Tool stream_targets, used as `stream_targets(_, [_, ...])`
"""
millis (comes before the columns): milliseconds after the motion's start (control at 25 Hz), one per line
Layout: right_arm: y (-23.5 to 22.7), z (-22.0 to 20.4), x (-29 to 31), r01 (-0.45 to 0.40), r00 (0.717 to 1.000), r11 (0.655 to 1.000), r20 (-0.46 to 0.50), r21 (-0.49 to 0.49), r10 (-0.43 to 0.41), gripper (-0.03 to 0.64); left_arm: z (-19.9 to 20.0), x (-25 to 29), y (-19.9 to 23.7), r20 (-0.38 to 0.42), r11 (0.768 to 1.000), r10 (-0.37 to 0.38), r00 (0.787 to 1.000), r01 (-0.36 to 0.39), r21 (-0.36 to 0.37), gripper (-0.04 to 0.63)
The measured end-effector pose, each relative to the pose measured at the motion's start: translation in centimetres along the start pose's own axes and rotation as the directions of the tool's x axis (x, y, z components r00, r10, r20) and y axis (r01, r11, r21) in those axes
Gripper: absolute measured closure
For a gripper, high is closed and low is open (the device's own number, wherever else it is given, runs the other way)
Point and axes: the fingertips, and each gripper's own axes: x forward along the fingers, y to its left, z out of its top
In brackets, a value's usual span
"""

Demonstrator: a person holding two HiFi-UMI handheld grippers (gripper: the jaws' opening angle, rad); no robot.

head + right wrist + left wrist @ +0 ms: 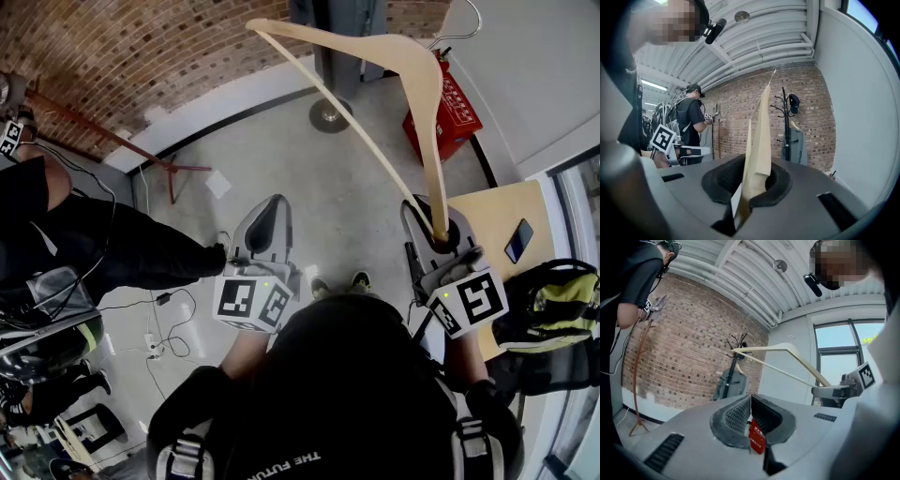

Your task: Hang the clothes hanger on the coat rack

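A pale wooden clothes hanger with a metal hook is raised in front of me. My right gripper is shut on the tip of one arm, and in the right gripper view that arm rises from between the jaws of the right gripper. The black coat rack stands beyond by the brick wall, with a grey garment hanging on it. It also shows behind the hanger in the left gripper view. My left gripper is shut and holds nothing, apart from the hanger.
A red box sits on the floor right of the rack. A person in black stands at left beside a rust-coloured stand. A wooden table with a phone and a backpack are at right. Cables lie on the floor.
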Motion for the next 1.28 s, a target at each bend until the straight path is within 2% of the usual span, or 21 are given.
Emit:
stream_targets(480, [2.1, 0.0, 0.3, 0.003, 1.000, 1.000, 0.002, 0.023, -0.003, 0.574, 0.2, -1.8, 1.8, 0.009, 1.000, 0.006, 1.000, -0.006, -0.017, 0.572])
stream_targets(720, [2.9, 0.5, 0.9, 0.033, 0.999, 0.999, -0.001, 0.002, -0.033, 0.574, 0.7, -3.0, 3.9, 0.031, 0.999, 0.010, 0.999, -0.009, -0.031, 0.572])
stream_targets(960, [3.7, 0.7, 2.4, 0.046, 0.999, 0.999, -0.023, -0.023, -0.047, 0.574, 0.4, -2.8, 6.4, 0.009, 0.999, 0.005, 1.000, -0.005, -0.048, 0.572])
stream_targets(1280, [-0.5, -0.3, 4.9, 0.034, 0.999, 0.999, -0.029, -0.012, -0.035, 0.574, 0.1, 2.2, 6.1, -0.006, 0.999, 0.007, 1.000, -0.007, -0.037, 0.572])
